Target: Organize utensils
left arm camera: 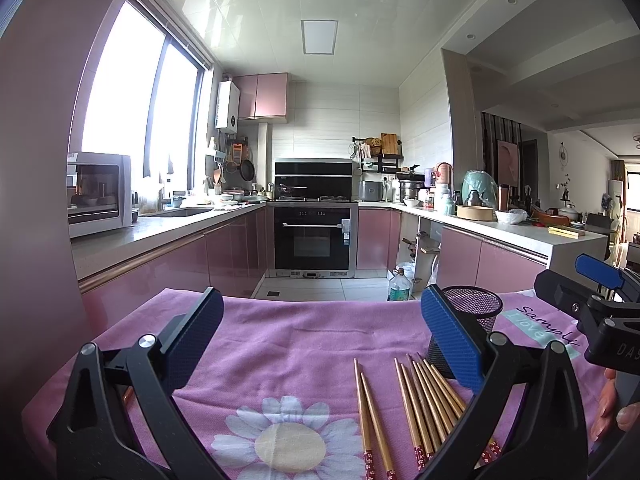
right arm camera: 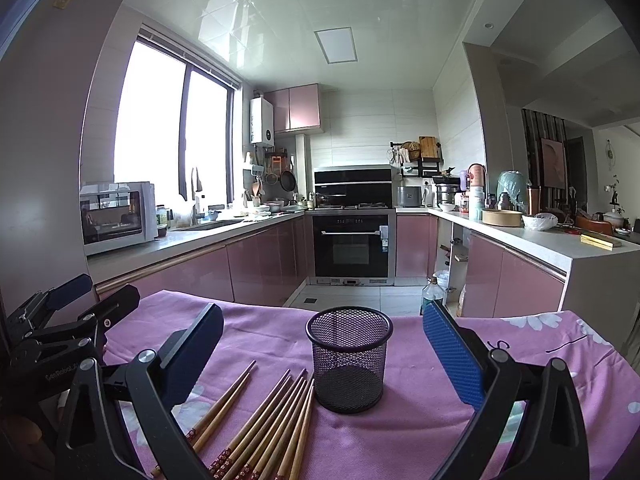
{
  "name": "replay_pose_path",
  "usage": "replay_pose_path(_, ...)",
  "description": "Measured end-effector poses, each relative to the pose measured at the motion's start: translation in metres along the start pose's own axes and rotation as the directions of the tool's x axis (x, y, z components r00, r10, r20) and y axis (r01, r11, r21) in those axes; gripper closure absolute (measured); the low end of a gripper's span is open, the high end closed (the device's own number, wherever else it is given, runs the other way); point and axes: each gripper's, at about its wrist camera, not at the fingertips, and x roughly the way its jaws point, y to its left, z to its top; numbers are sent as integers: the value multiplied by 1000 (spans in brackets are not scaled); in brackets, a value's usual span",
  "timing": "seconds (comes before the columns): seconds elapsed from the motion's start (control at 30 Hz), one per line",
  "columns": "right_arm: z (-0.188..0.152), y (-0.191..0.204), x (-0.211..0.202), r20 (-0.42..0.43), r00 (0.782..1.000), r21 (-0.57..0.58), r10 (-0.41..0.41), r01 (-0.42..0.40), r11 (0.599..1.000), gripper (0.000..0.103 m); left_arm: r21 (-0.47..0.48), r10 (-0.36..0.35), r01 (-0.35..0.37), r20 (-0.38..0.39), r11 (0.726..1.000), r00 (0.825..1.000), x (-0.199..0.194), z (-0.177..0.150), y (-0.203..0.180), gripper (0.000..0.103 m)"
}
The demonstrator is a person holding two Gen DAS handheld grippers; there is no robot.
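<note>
- The chopsticks (right arm camera: 256, 420) lie flat on the pink flowered cloth (right arm camera: 400, 432), just left of the black mesh cup (right arm camera: 349, 356), red-patterned ends toward the camera.
- I count 2 chopsticks set a little apart on the left and about 7 packed side by side next to the cup; the tight bundle makes that second count uncertain.
- There is 1 cup, upright and empty as far as the mesh shows.
- There are 2 claws: the right claw (right arm camera: 324, 356) hangs above the cloth with its jaws spread wide and nothing between them, the cup framed in the gap.
- The left claw (left arm camera: 320, 344) is likewise spread wide and holds nothing, poised over bare cloth left of the sticks.
- Risk: the bundled sticks touch, so a pinch may lift 2 or knock neighbours askew.
- Risk: the cup looks light; a stick striking its rim at an angle could tip it.
- Risk: the soft cloth may bunch under a low jaw and drag sticks along.
</note>
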Motion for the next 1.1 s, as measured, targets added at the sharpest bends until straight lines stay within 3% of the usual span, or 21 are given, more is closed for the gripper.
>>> replay_pose_path(1.1,-1,-2,2,5,1000,6,2,-2,1000,6,-3,0,0,2,1000,1000,0,4,-2,6)
